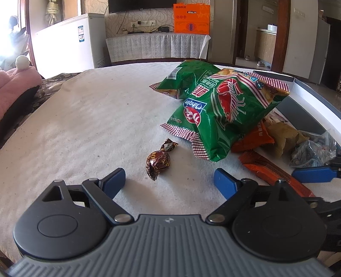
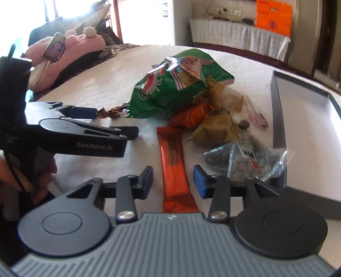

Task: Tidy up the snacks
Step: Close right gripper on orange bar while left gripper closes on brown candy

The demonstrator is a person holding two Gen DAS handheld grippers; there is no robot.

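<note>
On the white table (image 1: 85, 110) the snack pile (image 2: 191, 102) lies beside an empty grey box (image 2: 279, 119). Left gripper (image 1: 169, 181) gapes before a brown candy (image 1: 158, 162); right gripper (image 2: 173, 181) stands released astride an orange bar (image 2: 173, 162).

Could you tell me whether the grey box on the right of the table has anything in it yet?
Apparently empty: the right wrist view shows only bare floor inside the grey box, and the snack pile lies outside on the table, though its near end is hidden.

Sunlit window (image 1: 8, 38), white freezer (image 1: 72, 44), patterned wallpaper (image 1: 96, 12), draped cabinet (image 1: 155, 45)
</note>
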